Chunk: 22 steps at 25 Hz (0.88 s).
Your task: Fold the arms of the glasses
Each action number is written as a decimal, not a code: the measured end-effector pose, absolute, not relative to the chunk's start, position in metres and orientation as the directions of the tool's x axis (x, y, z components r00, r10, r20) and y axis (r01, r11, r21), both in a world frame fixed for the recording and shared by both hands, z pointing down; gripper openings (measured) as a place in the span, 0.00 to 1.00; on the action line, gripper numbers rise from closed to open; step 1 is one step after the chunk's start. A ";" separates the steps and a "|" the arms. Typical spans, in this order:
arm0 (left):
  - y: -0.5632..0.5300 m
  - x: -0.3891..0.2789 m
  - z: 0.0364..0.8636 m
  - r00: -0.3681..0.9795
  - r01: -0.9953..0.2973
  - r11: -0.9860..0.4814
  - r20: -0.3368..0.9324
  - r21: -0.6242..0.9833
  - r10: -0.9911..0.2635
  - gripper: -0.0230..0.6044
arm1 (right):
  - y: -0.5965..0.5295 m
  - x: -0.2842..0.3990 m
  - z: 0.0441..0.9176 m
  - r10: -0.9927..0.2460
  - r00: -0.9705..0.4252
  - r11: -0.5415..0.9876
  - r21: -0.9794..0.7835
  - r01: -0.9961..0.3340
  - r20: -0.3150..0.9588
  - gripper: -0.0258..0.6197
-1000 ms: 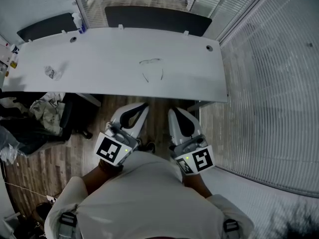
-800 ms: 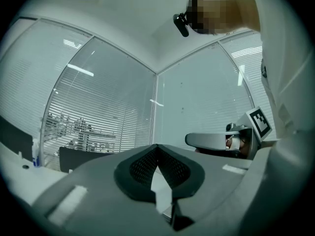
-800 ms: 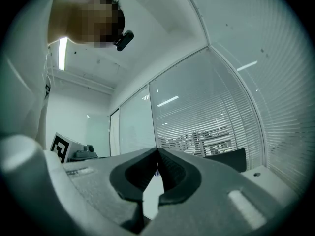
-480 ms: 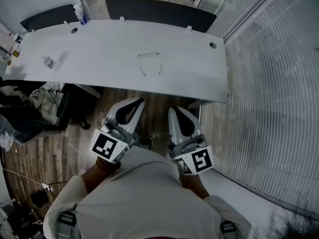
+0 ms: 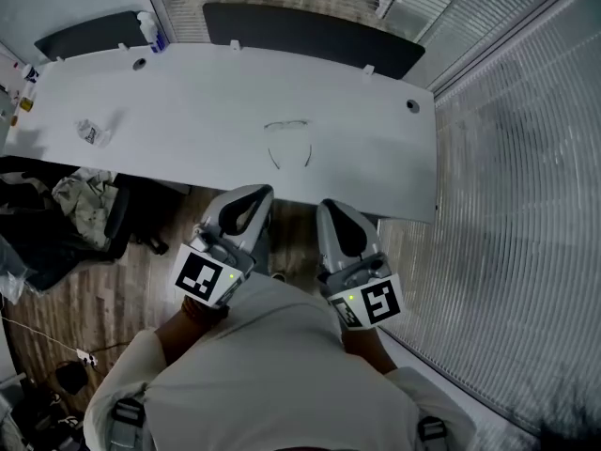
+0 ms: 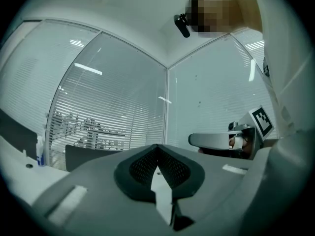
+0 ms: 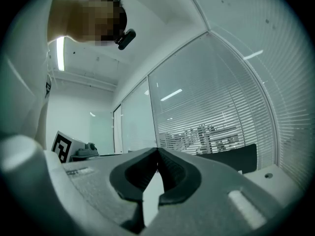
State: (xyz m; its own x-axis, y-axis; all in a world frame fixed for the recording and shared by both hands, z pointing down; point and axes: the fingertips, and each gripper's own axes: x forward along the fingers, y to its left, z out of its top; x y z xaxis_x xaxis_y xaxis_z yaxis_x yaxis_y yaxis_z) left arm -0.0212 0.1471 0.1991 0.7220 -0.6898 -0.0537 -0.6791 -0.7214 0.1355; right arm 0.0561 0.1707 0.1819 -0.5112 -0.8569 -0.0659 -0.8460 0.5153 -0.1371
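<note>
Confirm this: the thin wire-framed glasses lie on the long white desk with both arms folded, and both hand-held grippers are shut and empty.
Wrong on the arms. The head view shows the thin wire-framed glasses lying on the long white desk with both arms open, pointing toward the person. The left hand-held gripper and the right hand-held gripper are indeed shut and empty.

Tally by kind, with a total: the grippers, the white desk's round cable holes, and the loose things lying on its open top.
Thin clear-framed glasses: 1
Small crumpled wrapper: 1
Round cable holes: 2
Handheld white grippers, left gripper and right gripper: 2
Total: 6
</note>
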 end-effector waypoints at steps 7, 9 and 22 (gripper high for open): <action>0.057 -0.032 0.195 0.766 -0.627 -0.768 -0.076 0.131 -0.638 0.04 | 0.072 0.040 0.177 -0.872 -0.487 0.489 -0.100 -0.867 -0.044 0.04; 0.035 -0.032 0.195 0.784 -0.605 -0.785 -0.074 0.132 -0.617 0.04 | 0.048 0.037 0.177 -0.878 -0.476 0.478 -0.098 -0.873 -0.044 0.04; -0.034 -0.020 0.207 0.806 -0.579 -0.800 -0.037 0.160 -0.591 0.04 | -0.019 0.045 0.181 -0.891 -0.454 0.452 -0.095 -0.887 -0.004 0.04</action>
